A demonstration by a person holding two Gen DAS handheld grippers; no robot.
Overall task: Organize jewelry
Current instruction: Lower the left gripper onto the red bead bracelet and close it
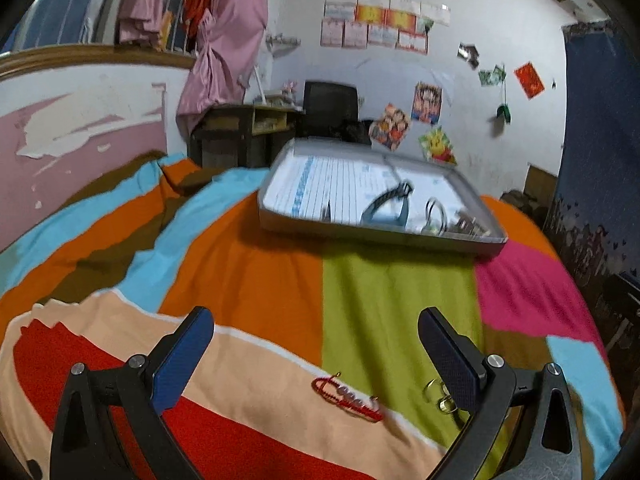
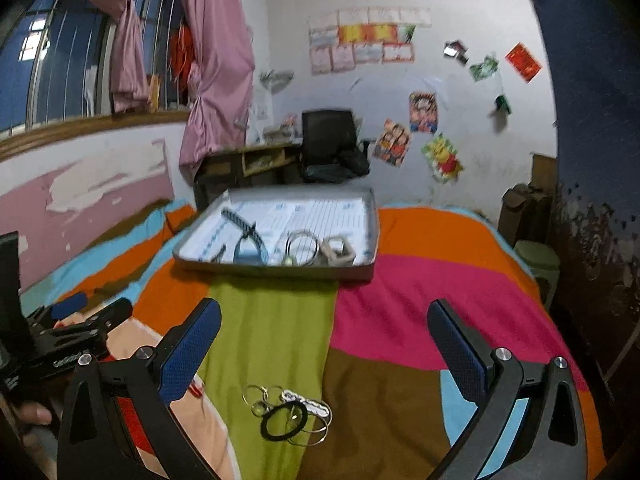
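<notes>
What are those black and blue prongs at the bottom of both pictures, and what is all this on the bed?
They are tongs a person holds, one per hand, each with a camera looking along its two fingers. The left hand-held gripper is open and empty above a red beaded bracelet lying on the colourful patchwork bedspread. The right hand-held gripper, also open and empty, is above a small heap of thin metal rings and a black hair tie. Farther back sits a shallow grey metal tray lined with paper, already holding a watch, a bangle and other pieces.

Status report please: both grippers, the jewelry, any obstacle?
Left gripper open, empty. Right gripper open, empty. Red bracelet, ring pile on bedspread; tray ahead. No obstacle.
</notes>
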